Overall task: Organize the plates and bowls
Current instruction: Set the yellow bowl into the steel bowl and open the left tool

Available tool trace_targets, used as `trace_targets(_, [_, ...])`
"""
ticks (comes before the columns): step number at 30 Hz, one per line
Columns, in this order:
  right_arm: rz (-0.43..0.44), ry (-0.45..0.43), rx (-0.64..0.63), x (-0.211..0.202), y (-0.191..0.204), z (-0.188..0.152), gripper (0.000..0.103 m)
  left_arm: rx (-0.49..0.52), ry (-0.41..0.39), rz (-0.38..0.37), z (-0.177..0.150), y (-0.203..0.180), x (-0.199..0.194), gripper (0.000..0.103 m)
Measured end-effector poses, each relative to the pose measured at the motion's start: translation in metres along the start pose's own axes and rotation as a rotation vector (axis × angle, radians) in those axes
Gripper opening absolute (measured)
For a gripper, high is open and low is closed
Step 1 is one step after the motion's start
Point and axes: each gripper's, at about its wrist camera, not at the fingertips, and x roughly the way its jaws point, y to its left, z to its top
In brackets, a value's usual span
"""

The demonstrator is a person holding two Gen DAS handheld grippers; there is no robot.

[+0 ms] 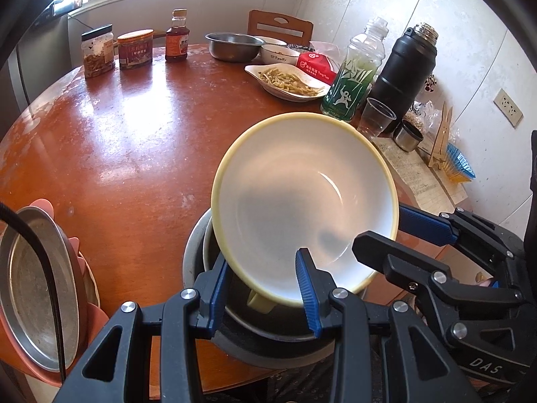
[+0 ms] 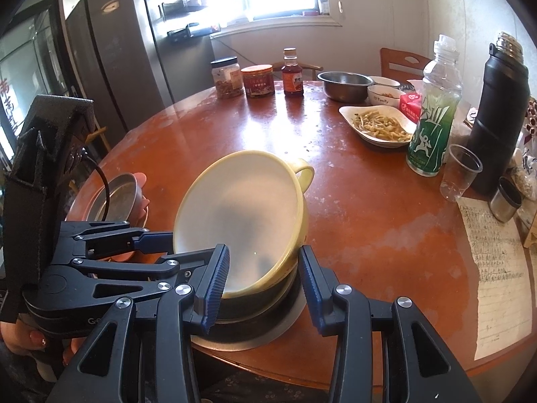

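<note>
A yellow bowl [image 1: 302, 201] [image 2: 241, 208], white inside and with a loop handle [image 2: 305, 171], is tilted over a dark bowl nested in a metal bowl [image 1: 235, 346] [image 2: 255, 332] at the table's near edge. My left gripper [image 1: 263, 285] [image 2: 174, 245] straddles its rim, one finger inside the bowl and one outside by a second handle [image 1: 258, 302], shut on it. From the other side my right gripper [image 2: 261, 285] [image 1: 379, 231] clamps the rim the same way. A metal plate [image 1: 37, 288] [image 2: 114, 194] lies on pink plates to the left.
At the far right of the round brown table [image 1: 134, 141] stand a plate of food [image 1: 288, 80], a metal bowl [image 1: 231, 45], a white bowl [image 1: 278, 53], a green bottle [image 1: 355, 74], a black flask [image 1: 406, 74] and a plastic cup [image 1: 377, 117]. Jars [image 1: 97, 50] line the far edge.
</note>
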Motion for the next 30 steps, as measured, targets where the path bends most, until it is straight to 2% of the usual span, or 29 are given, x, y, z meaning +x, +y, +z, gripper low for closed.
trace_targets(13, [0.024, -0.014, -0.022, -0.0055, 0.0069, -0.0011, 0.045, 0.011, 0.003, 0.031, -0.0008, 0.0004, 0.0029, 0.040])
trace_targets(30, [0.038, -0.001, -0.001, -0.0054, 0.0000, -0.0044, 0.045, 0.016, -0.002, -0.015, 0.0003, -0.0029, 0.0002, 0.049])
